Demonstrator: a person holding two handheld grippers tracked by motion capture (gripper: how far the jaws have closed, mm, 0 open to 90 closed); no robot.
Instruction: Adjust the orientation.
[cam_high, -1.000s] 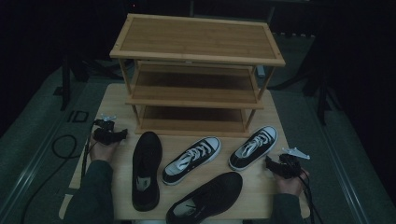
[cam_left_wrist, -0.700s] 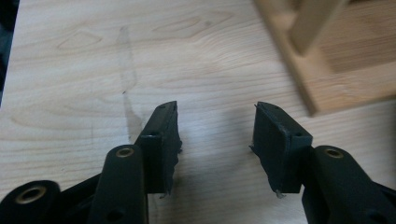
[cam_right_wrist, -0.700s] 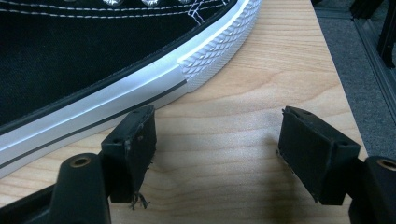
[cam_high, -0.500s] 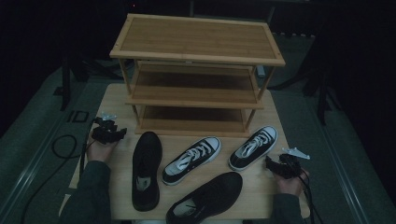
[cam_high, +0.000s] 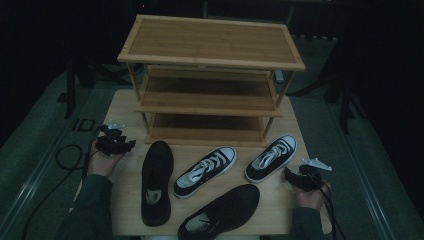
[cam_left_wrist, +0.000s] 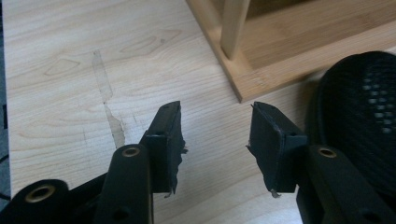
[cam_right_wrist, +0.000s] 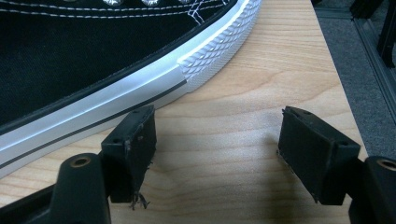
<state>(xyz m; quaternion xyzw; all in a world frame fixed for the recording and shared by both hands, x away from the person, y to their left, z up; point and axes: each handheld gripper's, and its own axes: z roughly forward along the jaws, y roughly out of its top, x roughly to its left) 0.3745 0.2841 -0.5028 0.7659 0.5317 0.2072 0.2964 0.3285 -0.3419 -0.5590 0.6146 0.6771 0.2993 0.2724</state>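
Since a moment ago, the left claw (cam_high: 120, 142) has lifted and drifted up along the tabletop (cam_high: 127, 107) edge toward the wooden shoe rack (cam_high: 210, 45); its jaws have just been opening a little, nothing between them. It hangs released above the bare wood, just beside the toe of the black mesh shoe (cam_high: 156, 180). On the other side, the right claw (cam_high: 295, 176) sits unmoved and released, with the heel of a black-and-white sneaker (cam_high: 271, 157) just beside its left jaw.
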